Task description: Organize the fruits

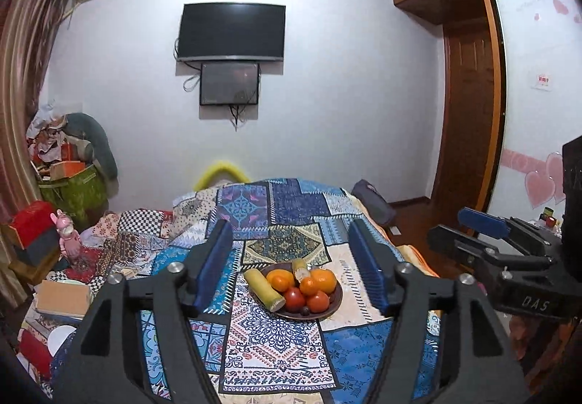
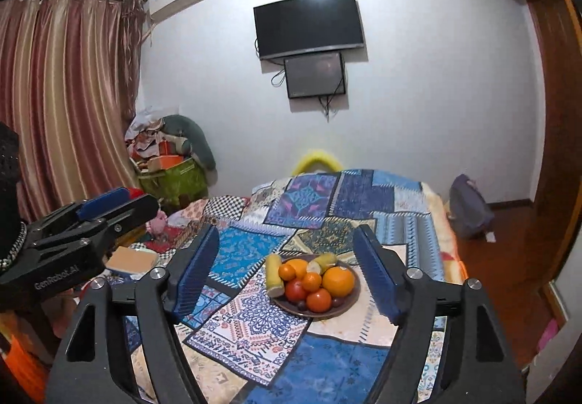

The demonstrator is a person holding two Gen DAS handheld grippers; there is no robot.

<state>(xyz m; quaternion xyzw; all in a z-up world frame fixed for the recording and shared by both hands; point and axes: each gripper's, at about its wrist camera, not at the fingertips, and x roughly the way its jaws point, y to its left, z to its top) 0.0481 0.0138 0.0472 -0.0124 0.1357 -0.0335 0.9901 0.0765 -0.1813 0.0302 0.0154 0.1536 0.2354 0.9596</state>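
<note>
Left gripper (image 2: pixel 120 202) reads "GenRobot.AI"; right gripper (image 1: pixel 483 222) "DAS".

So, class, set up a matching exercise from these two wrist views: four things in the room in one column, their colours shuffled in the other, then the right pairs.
Things:
1. large orange
2. plate
3. television
4. toy figure

Colours:
A. black
B. pink
C. orange
D. brown

Pairs: 1-C, 2-D, 3-A, 4-B
</note>
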